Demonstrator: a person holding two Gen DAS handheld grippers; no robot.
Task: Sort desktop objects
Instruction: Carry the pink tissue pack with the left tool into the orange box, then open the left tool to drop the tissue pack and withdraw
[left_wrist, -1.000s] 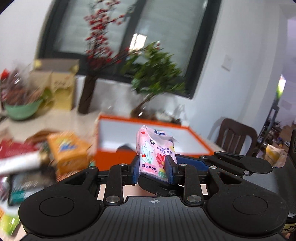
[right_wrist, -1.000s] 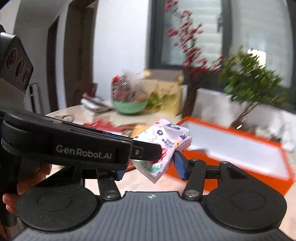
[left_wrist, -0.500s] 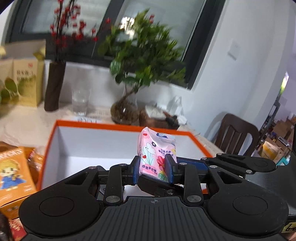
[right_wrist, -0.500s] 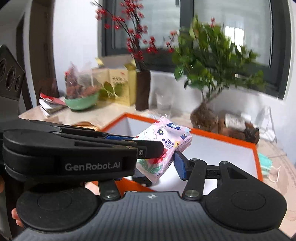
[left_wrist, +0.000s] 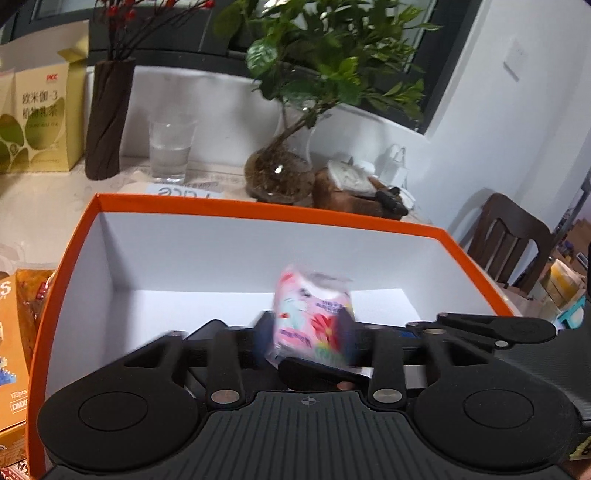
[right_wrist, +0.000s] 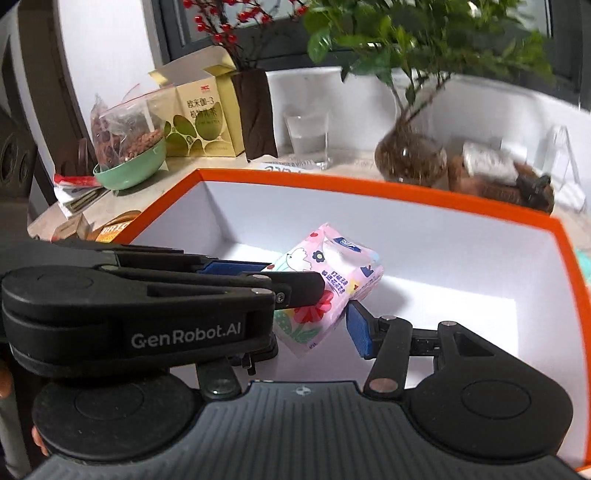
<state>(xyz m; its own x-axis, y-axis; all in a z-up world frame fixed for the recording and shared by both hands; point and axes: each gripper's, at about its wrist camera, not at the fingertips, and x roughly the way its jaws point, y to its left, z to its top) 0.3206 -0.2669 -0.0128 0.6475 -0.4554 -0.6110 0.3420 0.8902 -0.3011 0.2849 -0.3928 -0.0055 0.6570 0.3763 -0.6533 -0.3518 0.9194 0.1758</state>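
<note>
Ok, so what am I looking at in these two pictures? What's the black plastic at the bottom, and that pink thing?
No robot here: a person holds a black two-finger gripper in each hand, and each carries a wide-angle camera looking along its fingers. One picture is from the left gripper, the other from the right gripper. Both hover over an open orange cardboard box with a white inside. A pink flowered tissue pack sits between the left gripper's opening jaws. Whether the right one grips it, I can't tell. Behind stand a clear glass of water and a leafy potted plant.
</note>
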